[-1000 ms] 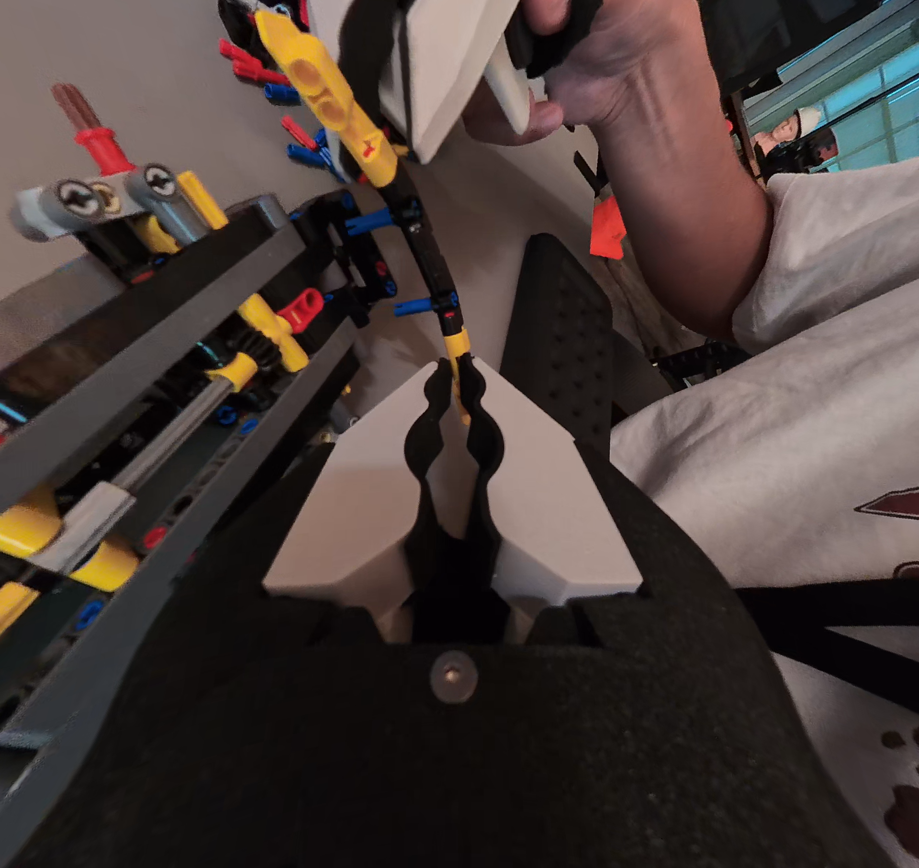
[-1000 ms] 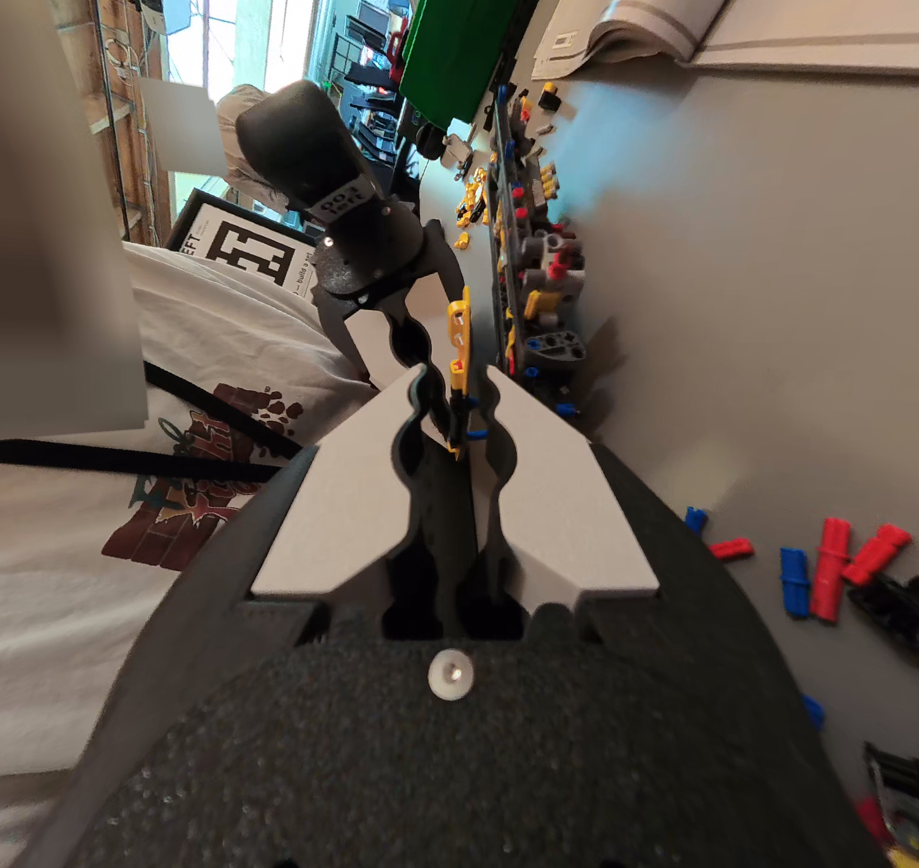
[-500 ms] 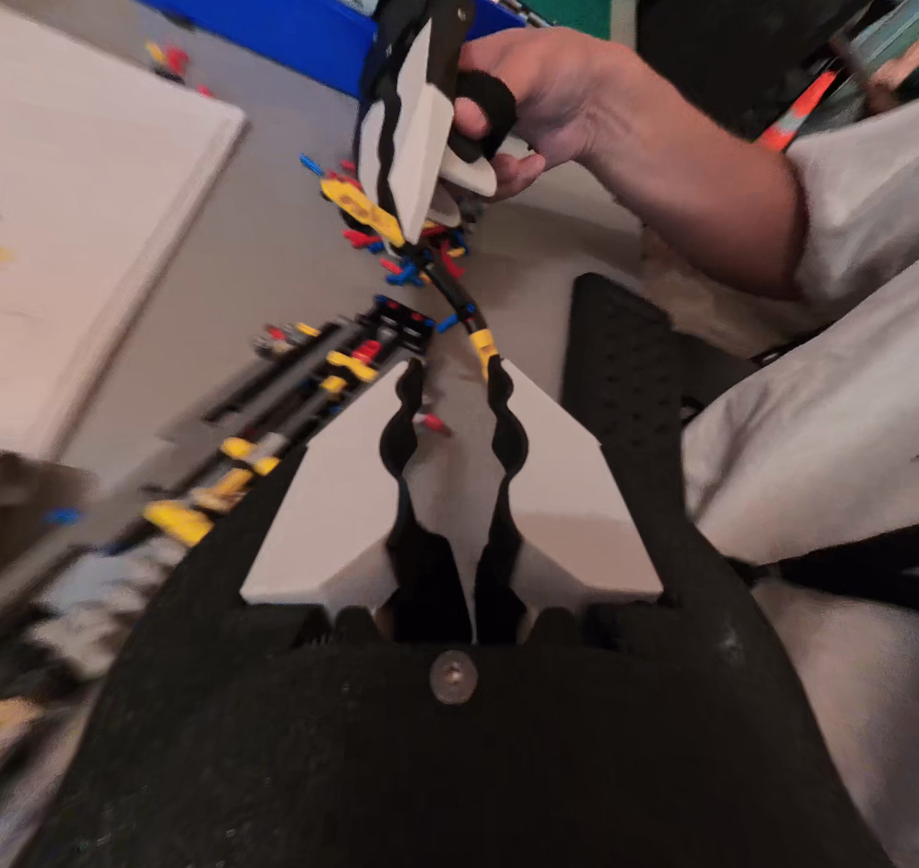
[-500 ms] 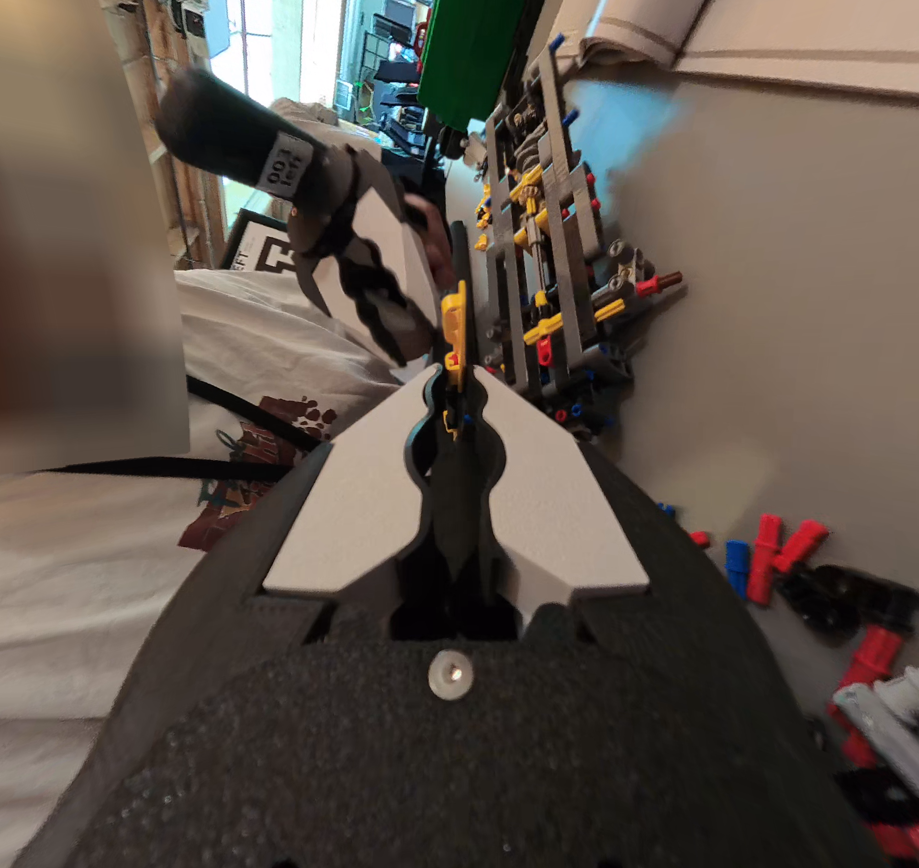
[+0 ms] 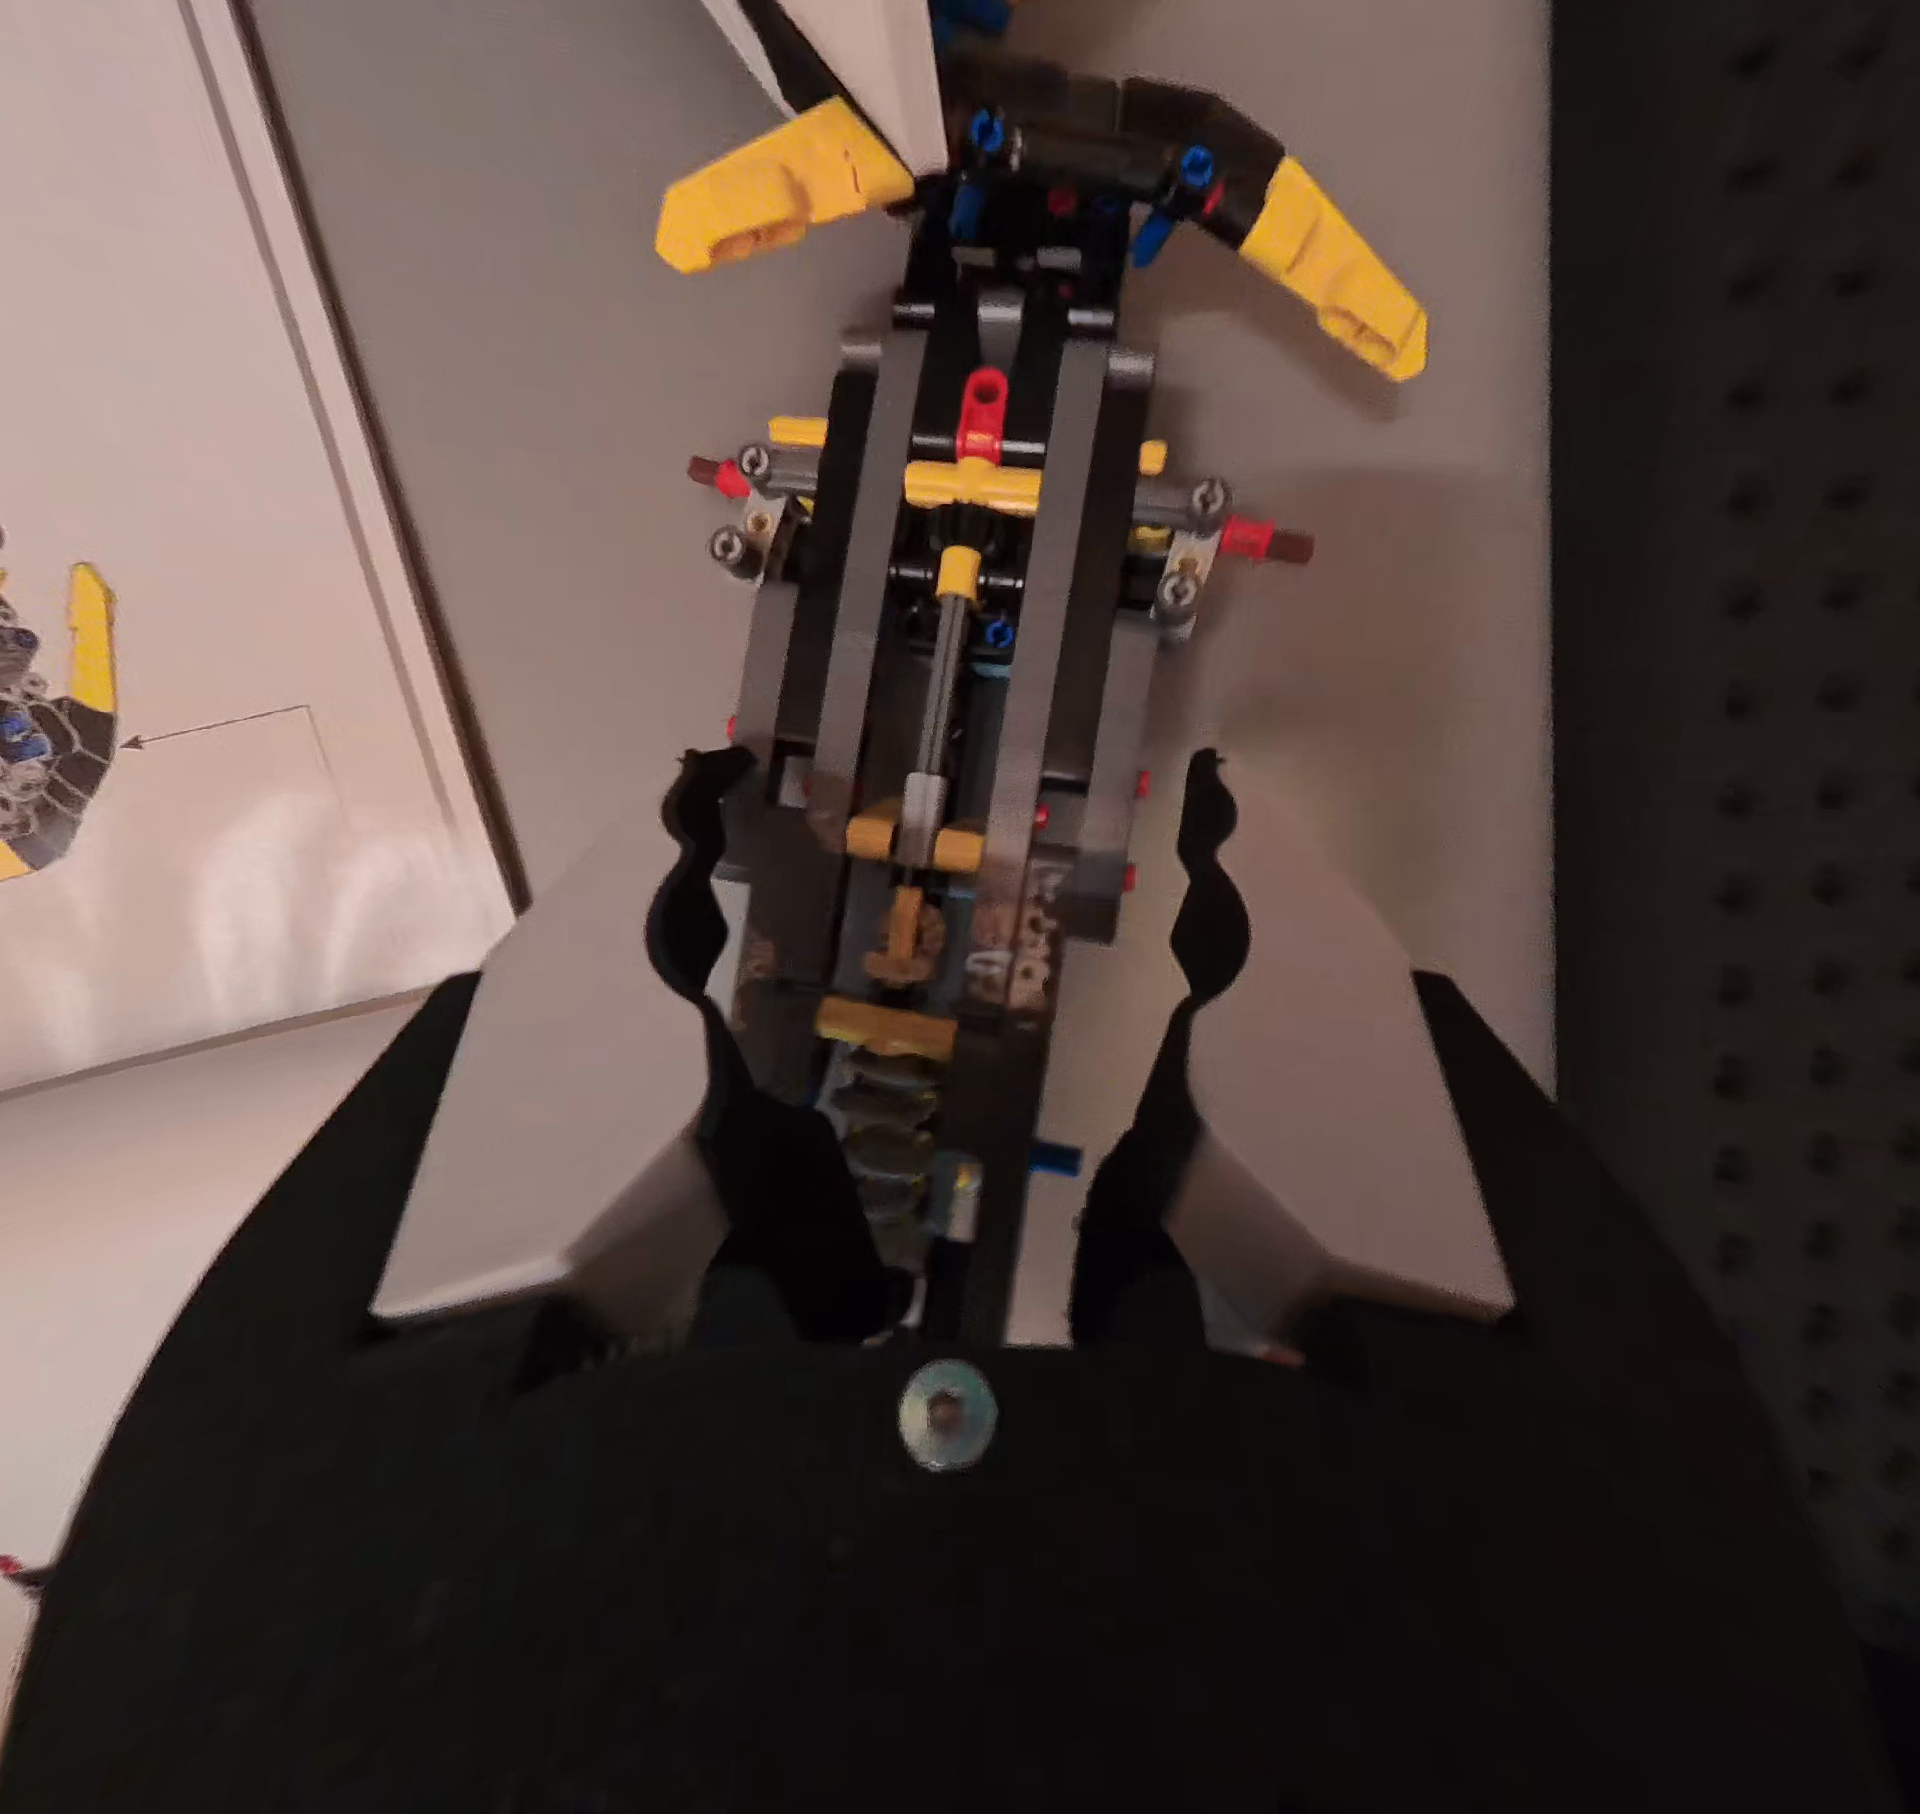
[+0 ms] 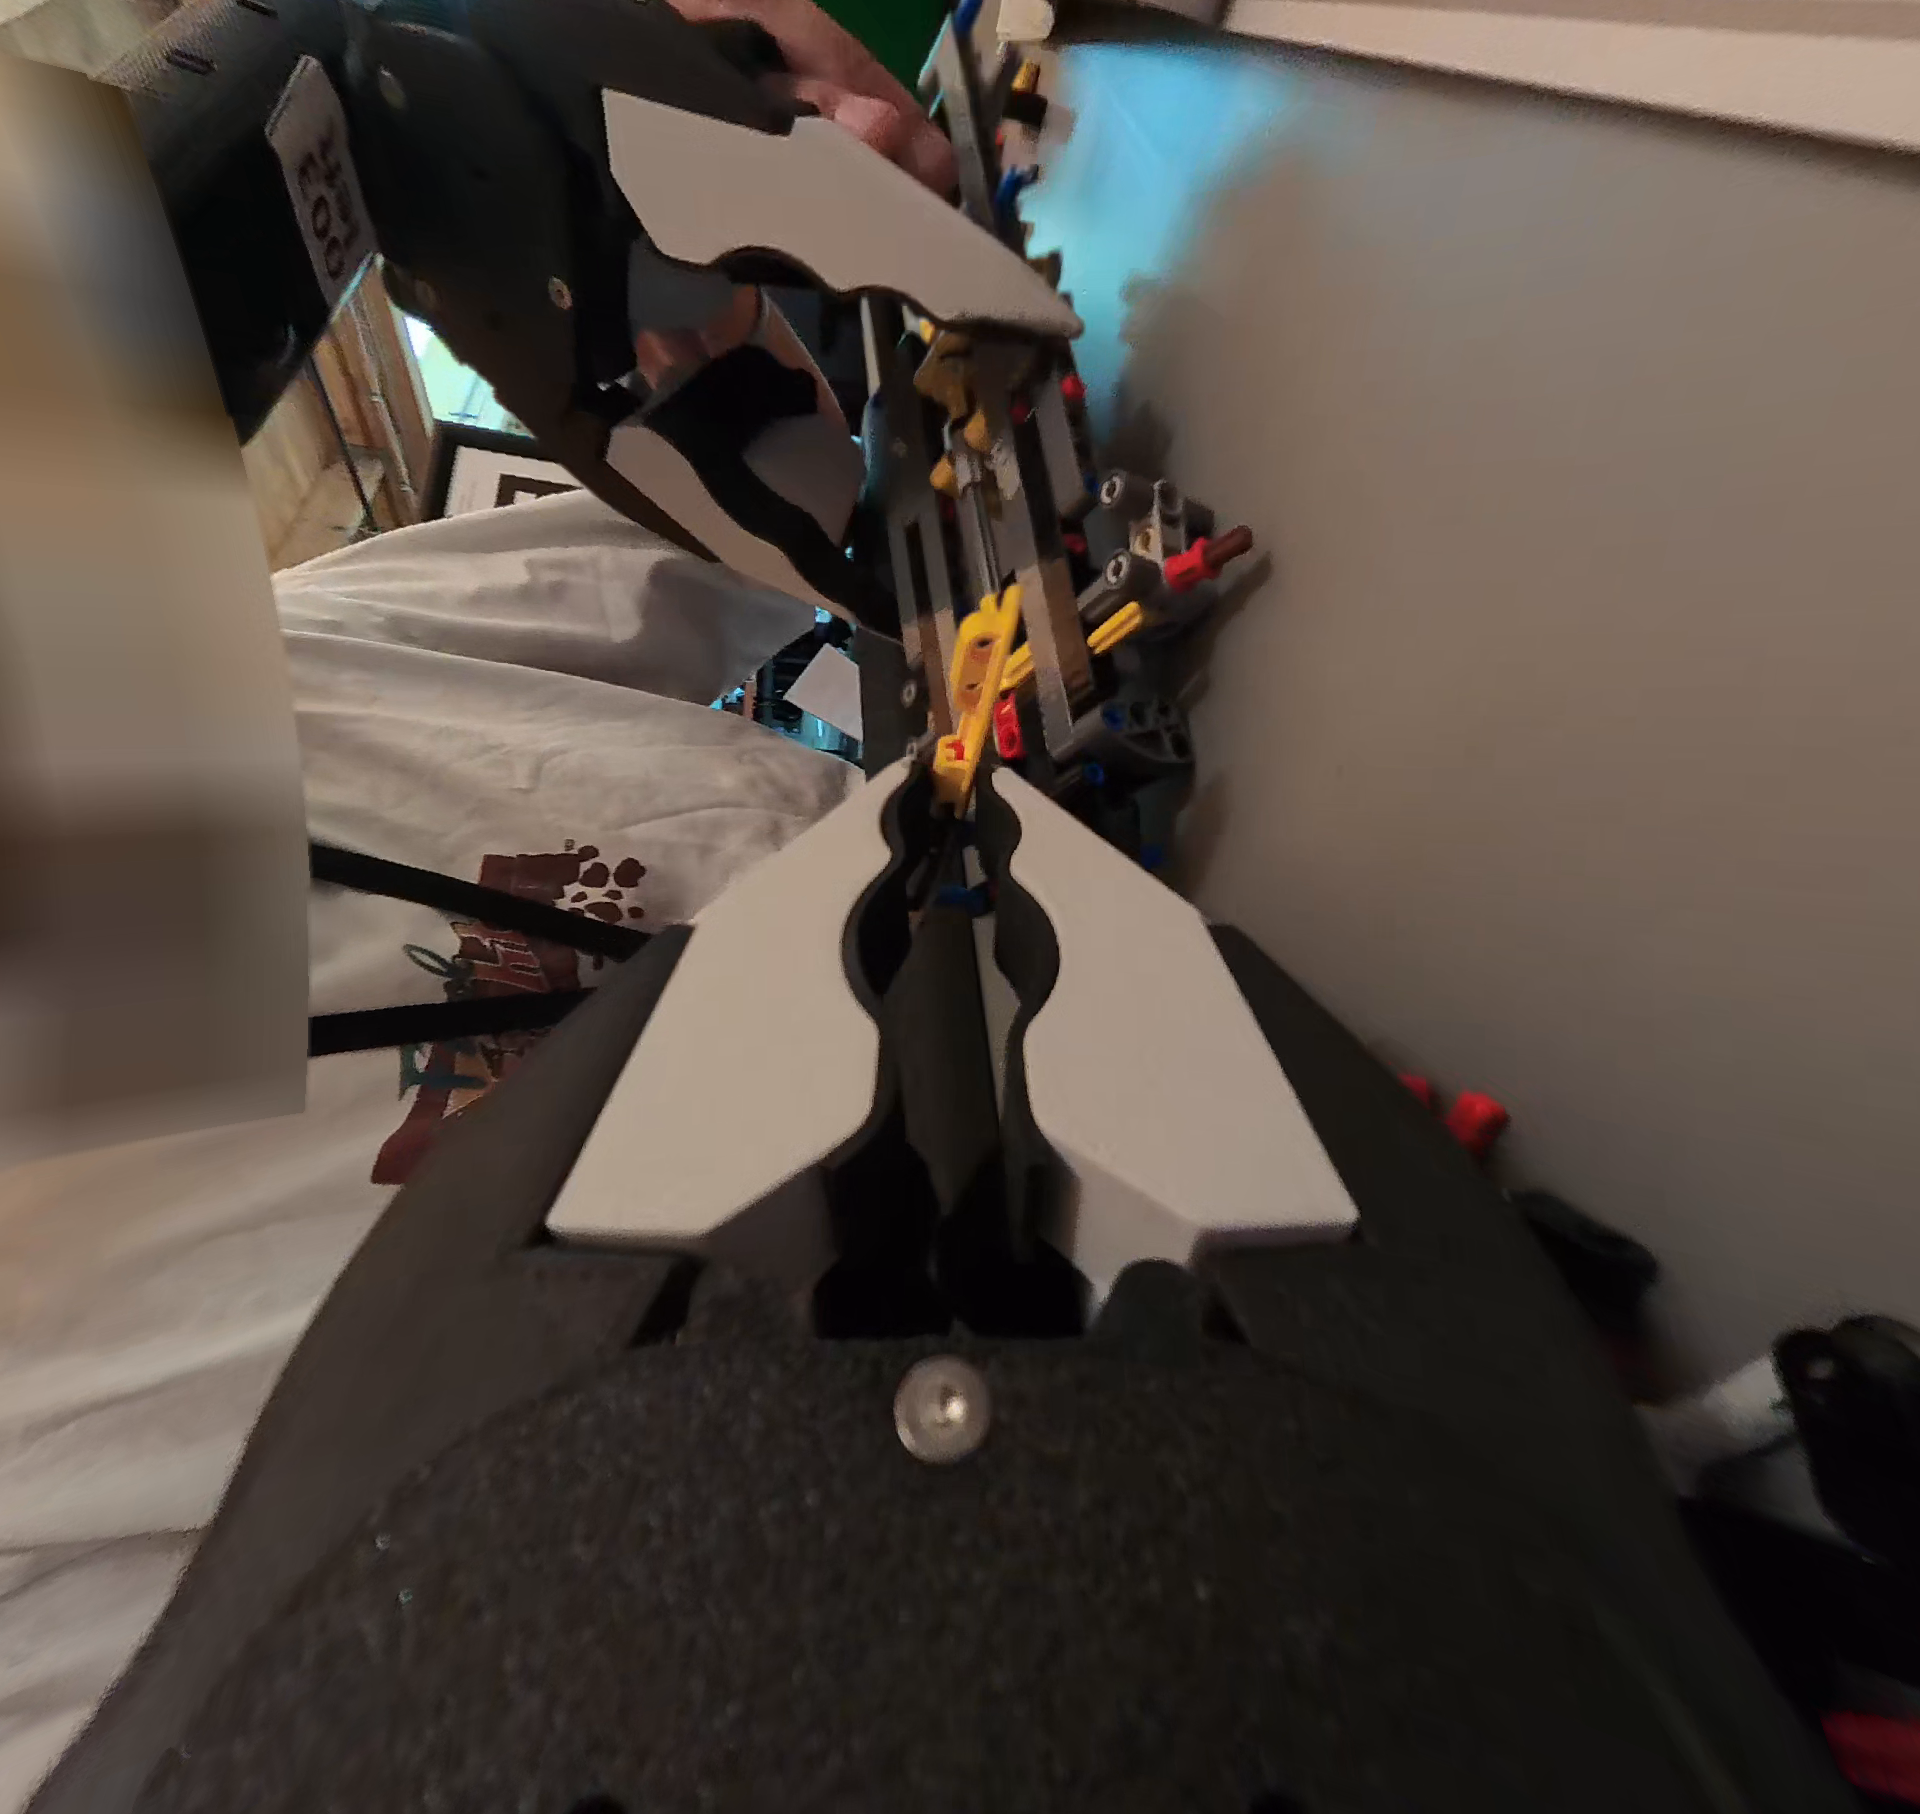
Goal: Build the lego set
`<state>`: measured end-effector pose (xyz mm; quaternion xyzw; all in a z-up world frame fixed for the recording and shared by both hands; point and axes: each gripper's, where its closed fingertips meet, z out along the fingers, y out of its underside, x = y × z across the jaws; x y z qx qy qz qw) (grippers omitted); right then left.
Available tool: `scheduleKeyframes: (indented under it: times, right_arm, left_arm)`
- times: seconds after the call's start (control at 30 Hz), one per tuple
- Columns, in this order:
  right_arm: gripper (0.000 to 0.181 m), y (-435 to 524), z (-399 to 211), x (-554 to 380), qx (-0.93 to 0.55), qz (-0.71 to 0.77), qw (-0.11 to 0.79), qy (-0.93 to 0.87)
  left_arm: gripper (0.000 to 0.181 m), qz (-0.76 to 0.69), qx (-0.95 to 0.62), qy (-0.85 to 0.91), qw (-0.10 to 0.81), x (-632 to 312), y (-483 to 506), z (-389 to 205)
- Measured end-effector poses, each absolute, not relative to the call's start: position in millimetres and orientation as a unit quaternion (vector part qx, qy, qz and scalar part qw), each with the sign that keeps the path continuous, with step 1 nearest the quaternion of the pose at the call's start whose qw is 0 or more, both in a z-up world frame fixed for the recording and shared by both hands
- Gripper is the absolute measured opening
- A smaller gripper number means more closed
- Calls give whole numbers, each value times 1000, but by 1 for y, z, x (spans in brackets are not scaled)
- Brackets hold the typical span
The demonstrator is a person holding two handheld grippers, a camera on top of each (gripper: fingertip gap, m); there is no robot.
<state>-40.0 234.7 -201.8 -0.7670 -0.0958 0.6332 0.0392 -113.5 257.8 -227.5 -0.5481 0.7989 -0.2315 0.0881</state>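
The instruction booklet (image 5: 208,538) is being shown only in the left wrist view, whose left gripper (image 5: 948,798) is being held spread around the chassis (image 5: 935,621), while the right gripper (image 6: 954,788) is being kept clamped on the yellow-tipped bumper piece (image 6: 971,694).

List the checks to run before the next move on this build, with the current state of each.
1. Right gripper shut on the black-and-yellow bumper piece: ok.
2. Bumper piece lying across the far end of the chassis, roughly centred: ok.
3. Bumper pins seated in the chassis holes: cannot tell, the joint is dark and partly behind the right gripper.
4. Chassis braced by the left gripper: not ok, it is open, with one jaw on either side of the frame.
5. Instruction booklet open beside the chassis: ok.
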Motion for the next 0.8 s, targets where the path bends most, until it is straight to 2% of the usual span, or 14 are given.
scheduleKeyframes:
  times: [0.23,0.43,0.57,0.63,0.8]
  right_arm:
    - [6,244,-184,-38,-723,684,64,-74]
    - [6,250,-169,-35,-685,723,64,-61]
    - [6,249,-168,-38,-687,721,65,-69]
    - [6,247,-168,-38,-685,723,64,-69]
    - [6,247,-173,-32,-694,714,70,-61]
  left_arm:
    - [70,-228,-537,806,98,-119,260,-224]
    - [90,-264,-569,777,49,-128,269,-230]
    - [96,-272,-581,767,-6,-138,267,-241]
    - [81,-285,-576,765,-18,-140,262,-238]
    - [69,-241,-559,793,6,-145,262,-239]
